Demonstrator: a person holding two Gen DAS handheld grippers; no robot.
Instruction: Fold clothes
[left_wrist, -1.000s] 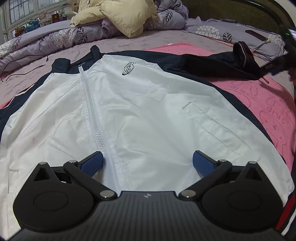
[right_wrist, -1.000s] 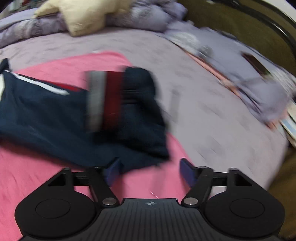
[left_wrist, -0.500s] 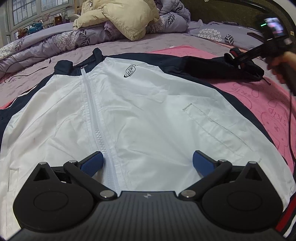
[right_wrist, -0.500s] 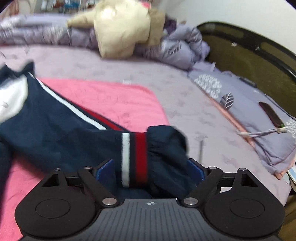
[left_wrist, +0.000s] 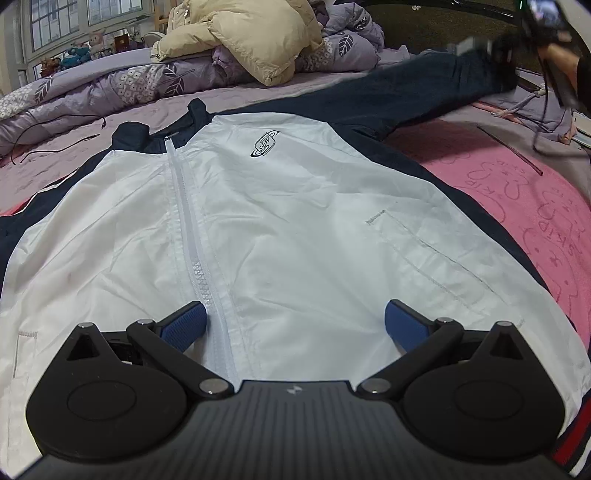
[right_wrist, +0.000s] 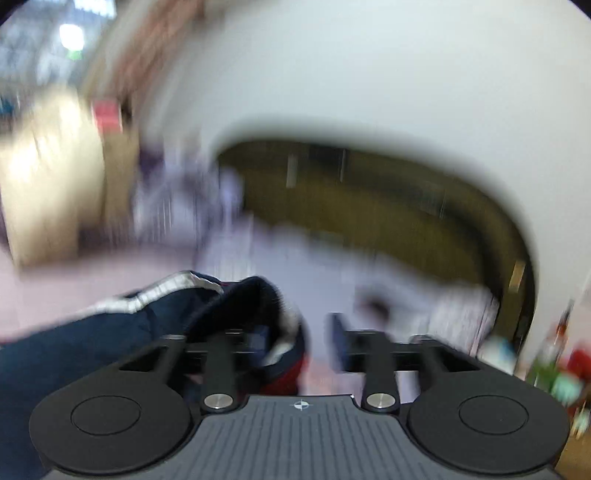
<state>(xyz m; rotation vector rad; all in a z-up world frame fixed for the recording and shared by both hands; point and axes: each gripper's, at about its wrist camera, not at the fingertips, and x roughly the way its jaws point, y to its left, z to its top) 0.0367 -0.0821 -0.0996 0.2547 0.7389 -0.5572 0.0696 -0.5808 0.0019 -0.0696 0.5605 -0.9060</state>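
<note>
A white jacket (left_wrist: 295, 206) with navy sleeves and collar lies zipped and face up on the bed. My left gripper (left_wrist: 295, 325) hovers open over its hem, with the zipper (left_wrist: 195, 258) just inside the left finger. The navy right sleeve (left_wrist: 424, 88) is raised and stretched out to the upper right. In the blurred right wrist view its striped cuff (right_wrist: 258, 306) hangs over my right gripper's (right_wrist: 317, 339) left finger and hides it. The jaws are opening, and a gap shows between the cuff and the right pad (right_wrist: 340, 339).
A pink blanket (left_wrist: 517, 192) lies under the jacket on the purple bedspread. A cream down jacket (left_wrist: 251, 33) and a purple quilt (left_wrist: 110, 81) are heaped at the far side. A black cable (left_wrist: 55, 147) trails at the left. A dark headboard (right_wrist: 369, 192) stands ahead of the right gripper.
The right gripper took the cuff between its jaws, then rose and swung away, lifting and stretching the sleeve off the bed. Its jaws now stand wider. The left gripper has not moved.
</note>
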